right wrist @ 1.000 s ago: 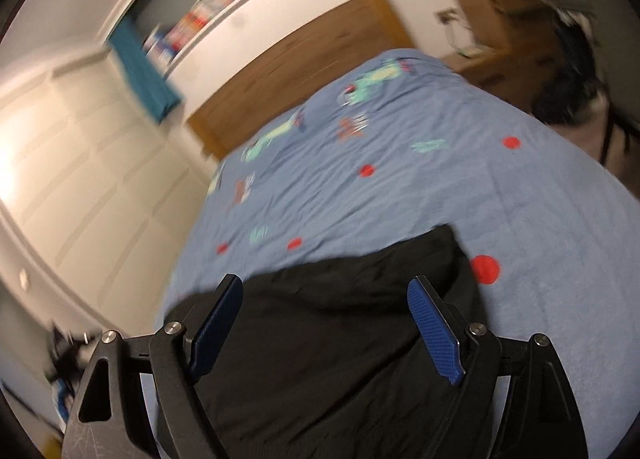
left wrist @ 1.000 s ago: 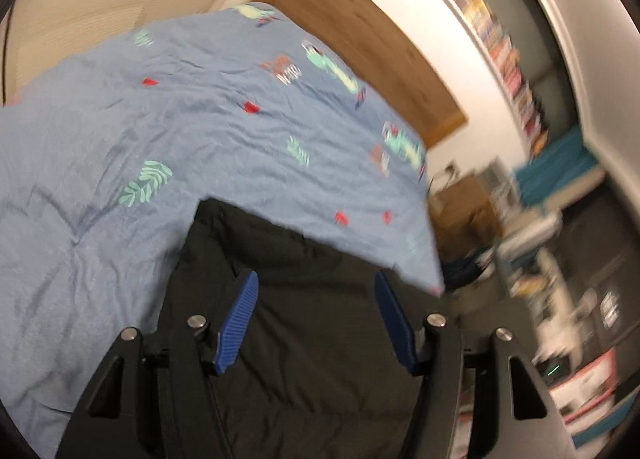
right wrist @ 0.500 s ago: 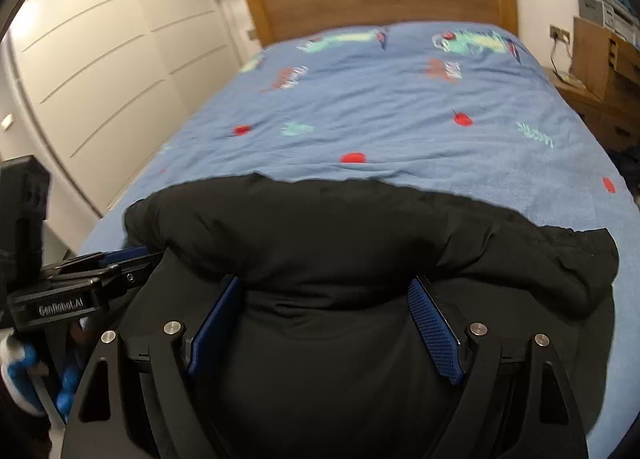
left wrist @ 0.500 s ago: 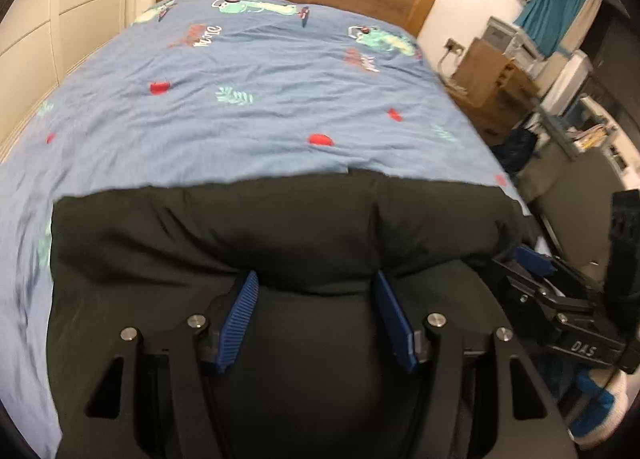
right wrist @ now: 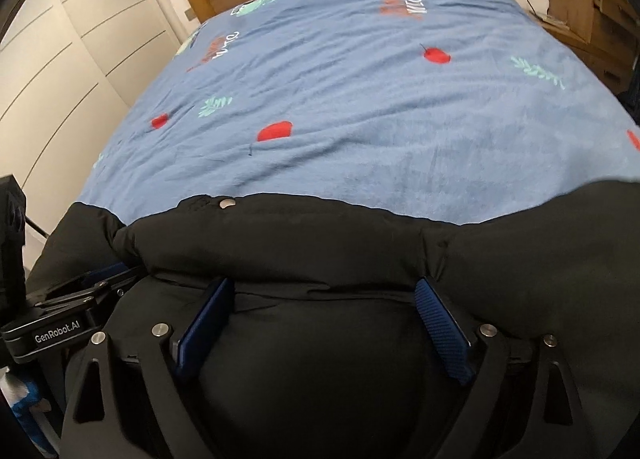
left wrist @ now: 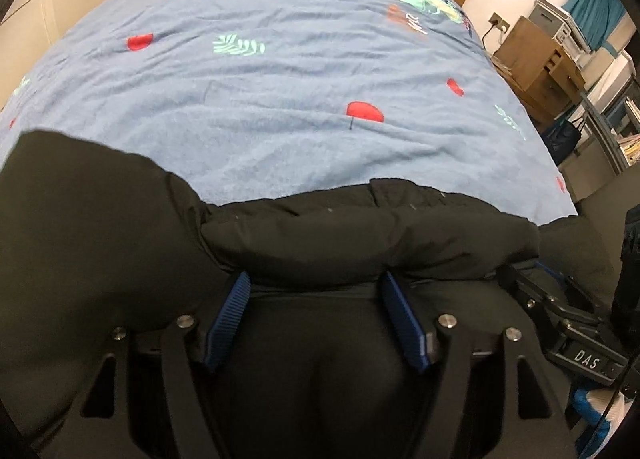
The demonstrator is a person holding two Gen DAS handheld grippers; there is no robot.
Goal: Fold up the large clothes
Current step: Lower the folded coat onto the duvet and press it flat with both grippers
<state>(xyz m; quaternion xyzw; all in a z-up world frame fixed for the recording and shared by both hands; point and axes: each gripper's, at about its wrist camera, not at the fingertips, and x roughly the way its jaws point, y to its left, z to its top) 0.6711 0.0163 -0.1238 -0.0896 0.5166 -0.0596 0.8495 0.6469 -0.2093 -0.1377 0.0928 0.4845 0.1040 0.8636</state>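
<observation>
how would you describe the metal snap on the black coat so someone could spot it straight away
Start at the blue patterned bedspread and drop to the black padded coat across its near end. Along the coat's far edge, left of centre, sits a small round silver snap, the only shiny spot on the dark fabric.

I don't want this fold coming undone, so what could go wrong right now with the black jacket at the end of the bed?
1. Both the left gripper and the right gripper have their jaws opening around the puffy folded edge of the black jacket, which may spring back open.
2. The jacket lies at the foot of the blue duvet and could slide off.
3. The grippers sit close together and might collide.
</observation>
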